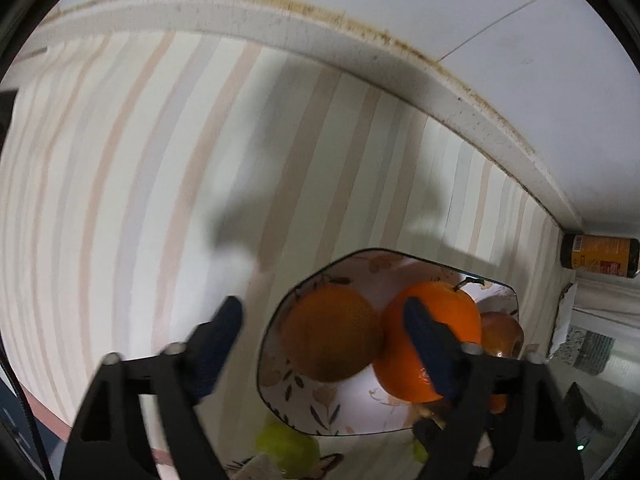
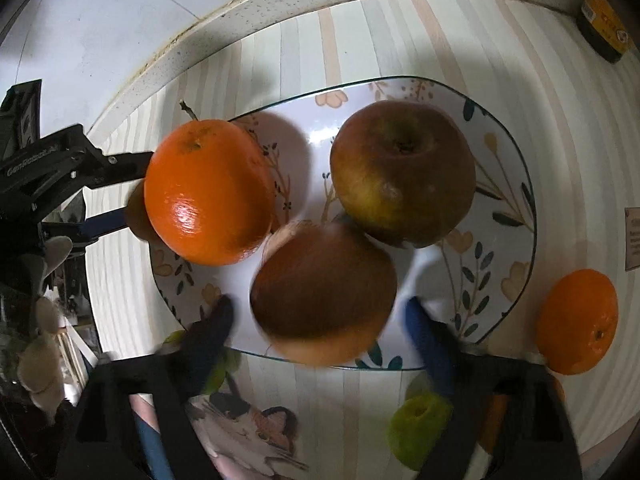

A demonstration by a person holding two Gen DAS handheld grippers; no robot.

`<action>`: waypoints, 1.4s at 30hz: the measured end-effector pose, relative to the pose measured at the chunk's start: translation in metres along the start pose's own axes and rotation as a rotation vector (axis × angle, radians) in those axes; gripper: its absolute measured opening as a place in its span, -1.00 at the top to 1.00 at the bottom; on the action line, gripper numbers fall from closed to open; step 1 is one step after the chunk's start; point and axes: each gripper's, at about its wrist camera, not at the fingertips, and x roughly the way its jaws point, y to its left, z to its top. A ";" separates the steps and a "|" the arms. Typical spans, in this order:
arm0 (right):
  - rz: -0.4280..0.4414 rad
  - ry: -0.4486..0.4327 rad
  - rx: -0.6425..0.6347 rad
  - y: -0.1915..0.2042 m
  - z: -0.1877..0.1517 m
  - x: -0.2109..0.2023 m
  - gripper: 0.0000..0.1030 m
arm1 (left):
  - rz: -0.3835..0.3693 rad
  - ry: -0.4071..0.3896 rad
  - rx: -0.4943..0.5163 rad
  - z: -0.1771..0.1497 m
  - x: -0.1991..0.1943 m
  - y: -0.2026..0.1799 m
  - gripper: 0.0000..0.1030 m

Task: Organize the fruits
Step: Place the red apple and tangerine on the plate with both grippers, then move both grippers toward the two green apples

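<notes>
The floral plate [image 2: 516,216] sits on the striped cloth of the desk [image 2: 400,32], and everything else is placed around it.

The right gripper [image 2: 320,320] hovers over the plate's near edge with its blue-padded fingers [image 2: 424,340] spread wide. Between them lies a reddish-brown apple [image 2: 324,292], somewhat blurred; neither pad clearly presses it, and whether they touch its sides cannot be told. A second apple [image 2: 404,172] rests deeper in the plate, touching the first. At the plate's left end sits a bright orange [image 2: 208,192] with a short stem.

The left gripper [image 1: 324,340] also has its fingers [image 1: 216,352] held wide apart. In its own view one finger lies in front of the bright orange [image 1: 432,340], and a duller, shaded orange [image 1: 332,332] sits in the gap between the fingers, touching the bright one. No grip on either fruit can be made out.

Off the plate, to its right, another orange [image 2: 576,320] lies on the cloth. Near the plate's front edge, a green fruit [image 2: 420,432] lies just beside the right gripper's finger. A dark jar with a yellow label [image 2: 604,24] lies beyond the plate by the desk's raised rim.
</notes>
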 end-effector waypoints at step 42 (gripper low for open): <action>-0.229 -0.361 -0.188 0.033 -0.167 -0.209 -0.84 | 0.147 -0.433 0.277 -0.246 -0.166 -0.033 -0.70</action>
